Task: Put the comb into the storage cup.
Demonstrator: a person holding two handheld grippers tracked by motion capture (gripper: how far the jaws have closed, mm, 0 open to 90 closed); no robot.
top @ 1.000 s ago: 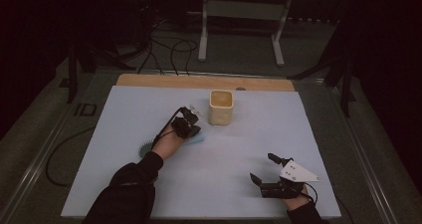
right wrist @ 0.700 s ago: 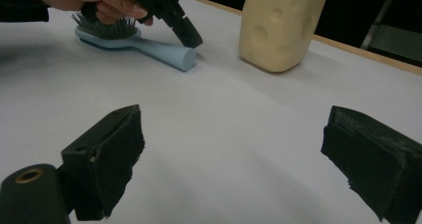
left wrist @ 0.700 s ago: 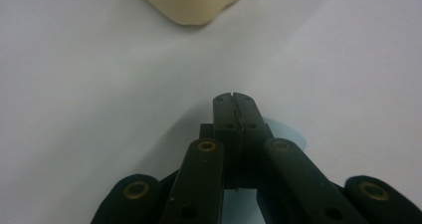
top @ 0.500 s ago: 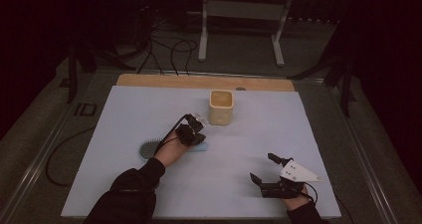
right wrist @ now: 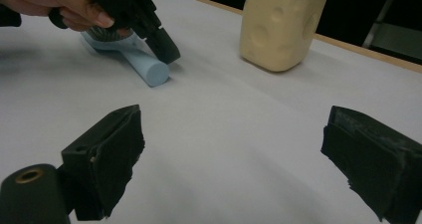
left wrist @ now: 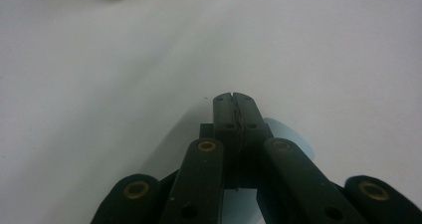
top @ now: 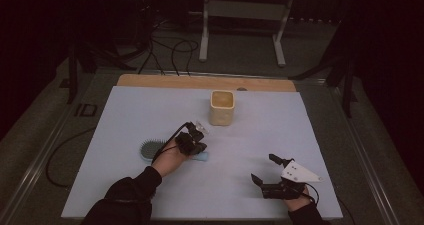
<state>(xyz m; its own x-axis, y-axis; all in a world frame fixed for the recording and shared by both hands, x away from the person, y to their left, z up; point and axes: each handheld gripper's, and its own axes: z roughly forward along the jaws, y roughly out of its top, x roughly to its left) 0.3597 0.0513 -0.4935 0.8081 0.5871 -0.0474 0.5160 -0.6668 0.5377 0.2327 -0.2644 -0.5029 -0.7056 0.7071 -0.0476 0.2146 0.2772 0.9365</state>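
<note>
A light blue hairbrush (top: 150, 149) with dark bristles lies on the white table, its handle (right wrist: 147, 67) pointing right. My left gripper (top: 199, 147) is held just above that handle with its jaws shut together and nothing between them. In the left gripper view the shut tips (left wrist: 233, 100) sit over the pale handle (left wrist: 287, 135). My right gripper (top: 272, 177) rests near the front right edge, wide open and empty. Its black pads (right wrist: 112, 157) frame bare table in the right gripper view.
A cream cup (top: 222, 107) with dimpled sides stands upright at the back middle, also seen as the cup (right wrist: 281, 22) beyond the brush. The table (top: 125, 110) has a wooden strip along its far edge. Cables and a metal stand lie on the floor behind.
My left hand and gripper have drawn back from near the cup toward the person, coming down over the brush handle. The right gripper has stayed in place.
</note>
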